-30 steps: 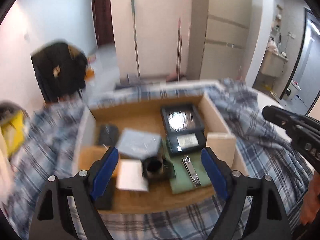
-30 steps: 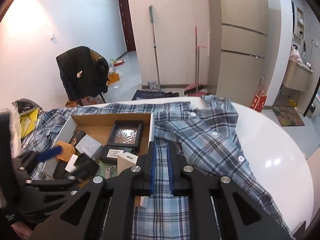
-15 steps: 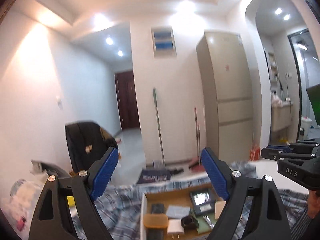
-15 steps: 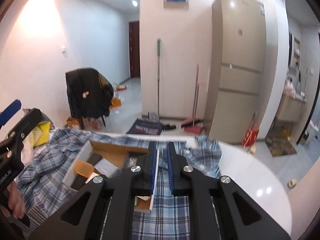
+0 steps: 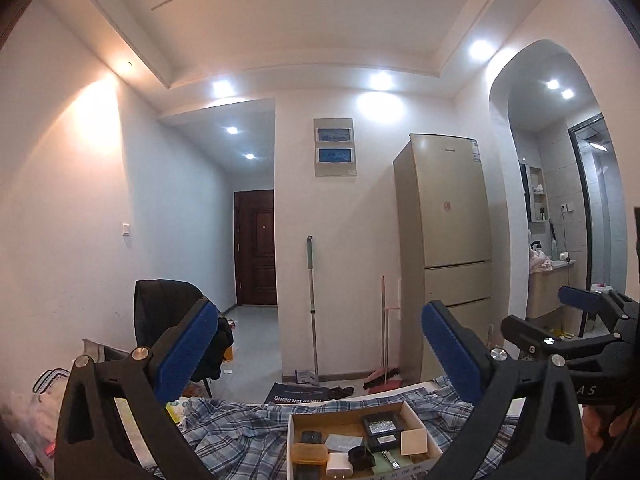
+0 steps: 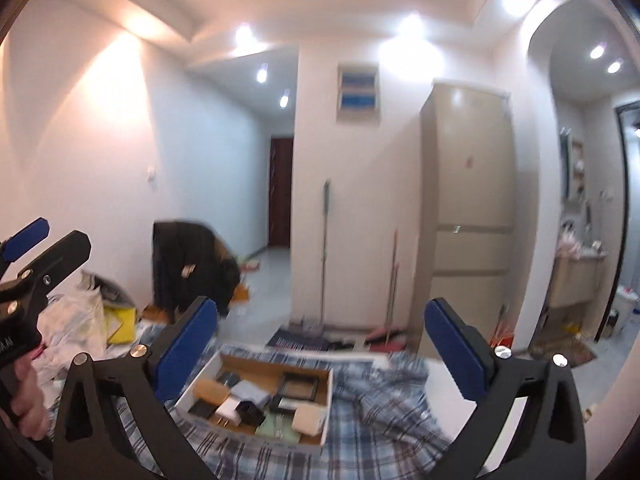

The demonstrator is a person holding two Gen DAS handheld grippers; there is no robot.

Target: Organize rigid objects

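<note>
We hold both grippers, left [image 5: 320, 356] and right [image 6: 320, 350], spread wide, empty, well above the box [image 6: 326, 408]. Only our right view shows bare table [image 6: 444, 392] right of the box.

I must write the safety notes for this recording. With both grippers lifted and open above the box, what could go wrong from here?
1. The cardboard box is tightly packed, so an open gripper coming down could knock neighbouring items.
2. It sits on a rumpled plaid shirt, so a push could shift it.
3. The left gripper and right gripper are close together and could collide.
</note>
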